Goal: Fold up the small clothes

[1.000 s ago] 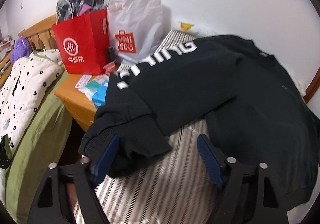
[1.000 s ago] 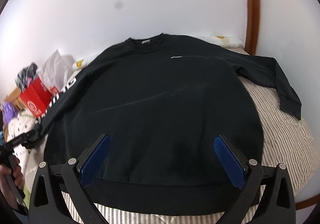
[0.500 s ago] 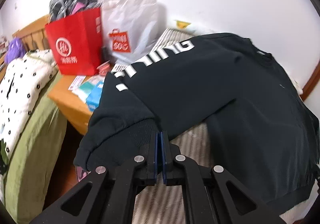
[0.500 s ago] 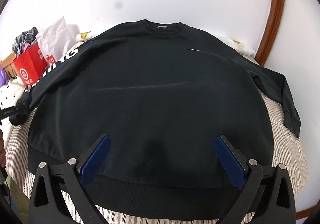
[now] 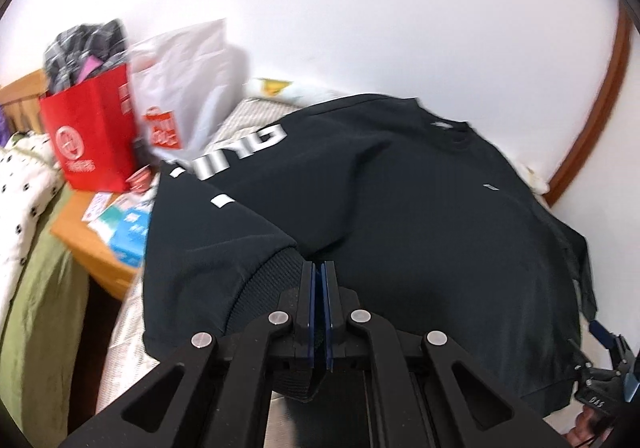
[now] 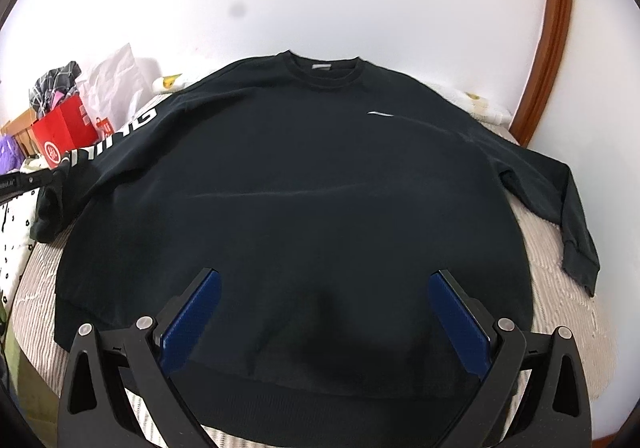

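- We see the black sweatshirt [image 6: 288, 183] lying face up on the striped bed [image 6: 560, 296], neckline [image 6: 322, 67] at 12 o'clock, hem towards us at 6.
- Our left gripper [image 5: 319, 280] has its blue pads pinched tight on the ribbed cuff [image 5: 276, 268] of the lettered sleeve [image 5: 240, 151].
- That sleeve's long axis runs from the cuff up towards the shoulder at roughly 11 o'clock in the left wrist view; the body lies at 1 to 3 o'clock, so we judge the fold goes that way.
- Our right gripper [image 6: 324, 316] hangs wide apart over the hem, holding nothing; the left is clearly the nearer hand.
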